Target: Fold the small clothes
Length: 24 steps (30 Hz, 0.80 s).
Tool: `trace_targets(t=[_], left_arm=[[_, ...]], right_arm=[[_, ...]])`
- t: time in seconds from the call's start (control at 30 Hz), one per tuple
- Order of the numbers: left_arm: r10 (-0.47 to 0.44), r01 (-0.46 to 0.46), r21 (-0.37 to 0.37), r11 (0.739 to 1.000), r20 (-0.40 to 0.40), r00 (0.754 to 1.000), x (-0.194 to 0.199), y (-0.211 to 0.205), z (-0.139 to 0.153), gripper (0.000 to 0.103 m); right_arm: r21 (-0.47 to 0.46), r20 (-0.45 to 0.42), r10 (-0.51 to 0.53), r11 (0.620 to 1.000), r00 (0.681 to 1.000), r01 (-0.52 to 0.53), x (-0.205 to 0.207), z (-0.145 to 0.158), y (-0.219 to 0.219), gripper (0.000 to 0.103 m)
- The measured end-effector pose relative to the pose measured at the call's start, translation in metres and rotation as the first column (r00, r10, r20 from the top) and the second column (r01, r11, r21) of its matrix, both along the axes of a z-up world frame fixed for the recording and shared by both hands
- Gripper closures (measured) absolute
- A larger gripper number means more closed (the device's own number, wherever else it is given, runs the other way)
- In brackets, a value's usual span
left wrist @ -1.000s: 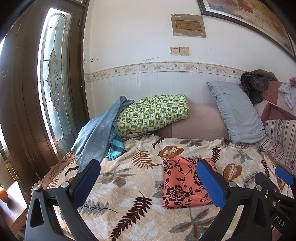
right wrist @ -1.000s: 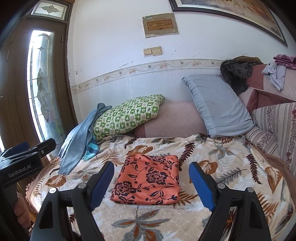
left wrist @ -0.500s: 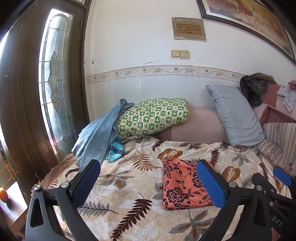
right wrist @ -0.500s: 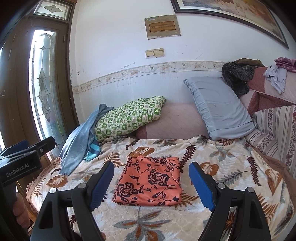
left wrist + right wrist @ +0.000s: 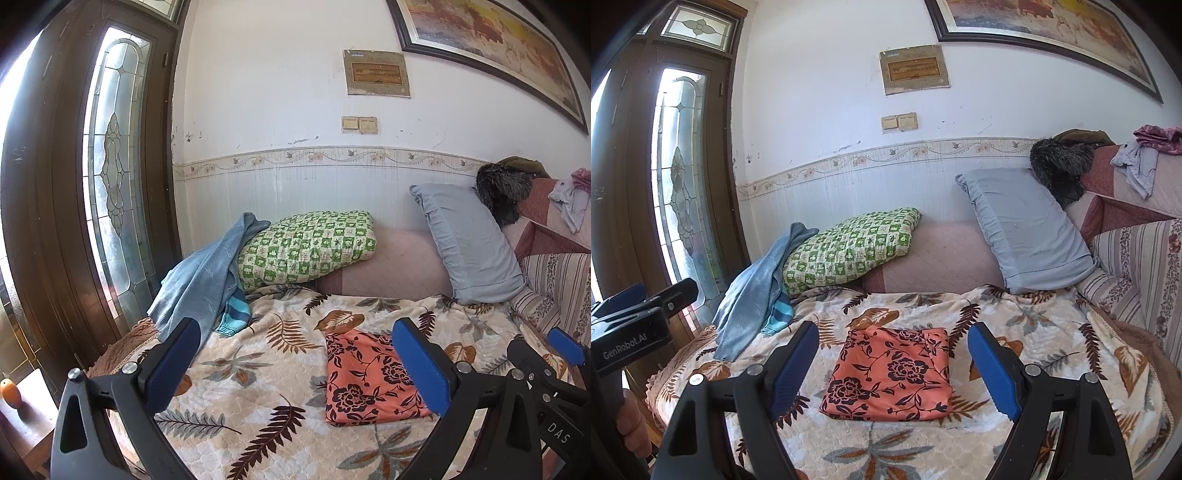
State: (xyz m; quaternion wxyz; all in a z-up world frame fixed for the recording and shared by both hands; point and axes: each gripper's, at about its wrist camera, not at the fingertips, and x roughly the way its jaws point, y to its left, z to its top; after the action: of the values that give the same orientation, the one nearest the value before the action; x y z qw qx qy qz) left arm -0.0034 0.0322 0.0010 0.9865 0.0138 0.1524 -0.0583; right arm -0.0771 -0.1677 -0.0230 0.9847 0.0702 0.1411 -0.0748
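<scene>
An orange garment with dark flowers point(image 5: 892, 374) lies folded into a flat rectangle on the leaf-print blanket point(image 5: 1052, 332); it also shows in the left wrist view point(image 5: 365, 376). My left gripper point(image 5: 295, 362) is open and empty, held back from the bed to the left of the garment. My right gripper point(image 5: 892, 363) is open and empty, held above the bed's front edge with the garment seen between its fingers. Neither gripper touches the cloth. The left gripper's body point(image 5: 631, 328) shows at the left of the right wrist view.
A blue garment point(image 5: 199, 280) is draped over a green checked pillow point(image 5: 306, 247) at the back left. A grey pillow point(image 5: 469, 243) leans at the back right. Clothes point(image 5: 1137, 162) lie on the striped sofa back at the right. A wooden door point(image 5: 48, 206) stands at the left.
Both grippers have drawn back and tilted up a little, so the bed and folded garment sit lower in view. The garment has not moved. Both grippers stay open.
</scene>
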Motion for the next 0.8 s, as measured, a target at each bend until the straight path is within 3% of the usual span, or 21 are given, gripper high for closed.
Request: trace_targets(t=[0.47, 0.67, 0.8], left_arm=[[-0.048, 0.049, -0.015, 0.999, 0.052, 0.997, -0.022, -0.008, 0.033, 0.000], [-0.155, 0.151, 0.048, 0.987, 0.095, 0.983, -0.032, -0.033, 0.042, 0.000], [-0.226, 0.224, 0.030, 0.974, 0.081, 0.971, -0.032, -0.054, 0.045, 0.000]], right_arm=[[-0.024, 0.056, -0.033, 0.999, 0.998, 0.035, -0.023, 0.032, -0.008, 0.018], [-0.012, -0.042, -0.120, 0.993, 0.992, 0.119, -0.047, 0.045, -0.032, 0.018], [-0.088, -0.111, -0.194, 0.979, 0.975, 0.185, -0.073, 0.048, -0.053, 0.018]])
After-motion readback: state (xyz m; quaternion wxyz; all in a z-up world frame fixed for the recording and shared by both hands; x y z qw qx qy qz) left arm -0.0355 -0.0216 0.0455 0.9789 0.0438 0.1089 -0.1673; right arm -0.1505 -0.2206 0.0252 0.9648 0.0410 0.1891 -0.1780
